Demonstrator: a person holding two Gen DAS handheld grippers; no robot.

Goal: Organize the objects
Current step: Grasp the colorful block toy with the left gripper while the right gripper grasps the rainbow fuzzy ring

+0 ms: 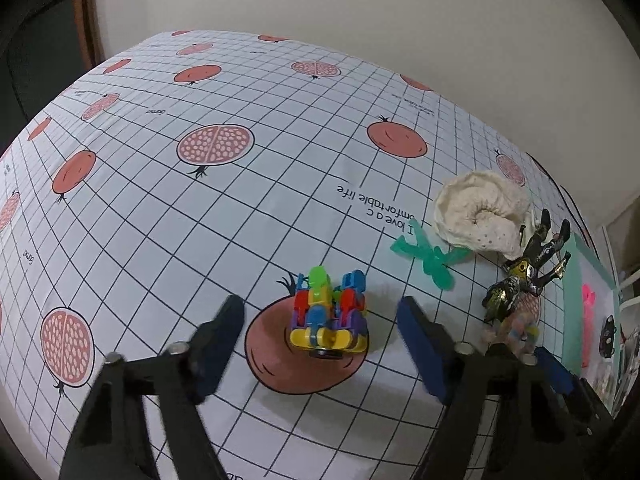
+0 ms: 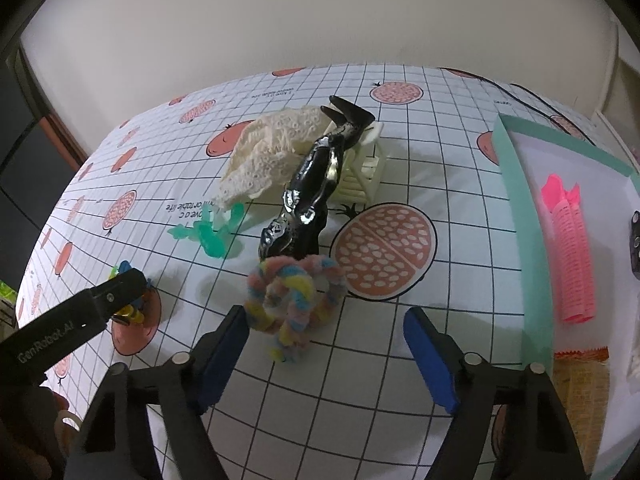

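Observation:
In the left wrist view my left gripper (image 1: 320, 306) stands open, its blue pads on either side of a colourful block toy (image 1: 328, 312) that rests on the tablecloth. In the right wrist view my right gripper (image 2: 326, 316) is open too, and a pastel fuzzy ring (image 2: 296, 292) lies just ahead between its fingertips, untouched. Beyond the ring lie a black glossy figure (image 2: 312, 192), a cream lace cloth (image 2: 272, 148), a cream slatted toy piece (image 2: 364, 172) and a green plastic bow (image 2: 212, 232). A mint-rimmed tray (image 2: 516, 208) at the right holds a pink hair roller (image 2: 572, 256).
The table wears a grid cloth (image 1: 240, 220) with pomegranate prints; its left and far parts hold nothing. An orange-edged packet (image 2: 584, 376) lies near the tray's front. A small black object (image 2: 635, 240) sits in the tray at the frame's edge. A wall stands behind the table.

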